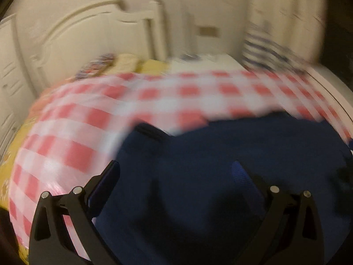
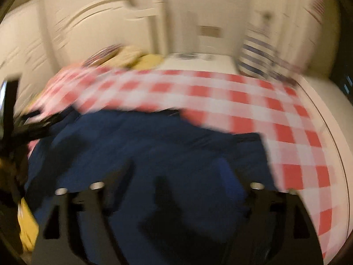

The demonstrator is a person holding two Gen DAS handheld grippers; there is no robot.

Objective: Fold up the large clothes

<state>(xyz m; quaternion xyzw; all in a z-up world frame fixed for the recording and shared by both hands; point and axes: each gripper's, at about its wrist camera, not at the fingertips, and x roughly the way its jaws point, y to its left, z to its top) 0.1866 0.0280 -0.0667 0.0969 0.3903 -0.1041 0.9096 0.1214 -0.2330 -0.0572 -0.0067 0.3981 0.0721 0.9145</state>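
A dark navy garment (image 1: 220, 154) (image 2: 132, 137) lies spread on a red-and-white checked cloth (image 1: 154, 97) (image 2: 242, 101) that covers a bed. My left gripper (image 1: 174, 167) hovers over the garment's left part, its black fingers (image 1: 110, 172) wide apart, open, nothing pinched between them. My right gripper (image 2: 176, 170) hangs over the garment's right part, also open, with its blurred fingers (image 2: 130, 170) apart and only fabric lying beneath. A black blurred shape at the left edge of the right wrist view looks like the left gripper (image 2: 33, 121). Both views are smeared by motion.
A cream carved headboard (image 1: 88, 33) stands behind the bed, with pillows and yellow bedding (image 1: 150, 65) at its foot. A blue-and-white striped cloth (image 1: 260, 46) hangs at the back right. The white bed edge (image 2: 320, 101) runs along the right. Something yellow (image 2: 28, 227) shows at lower left.
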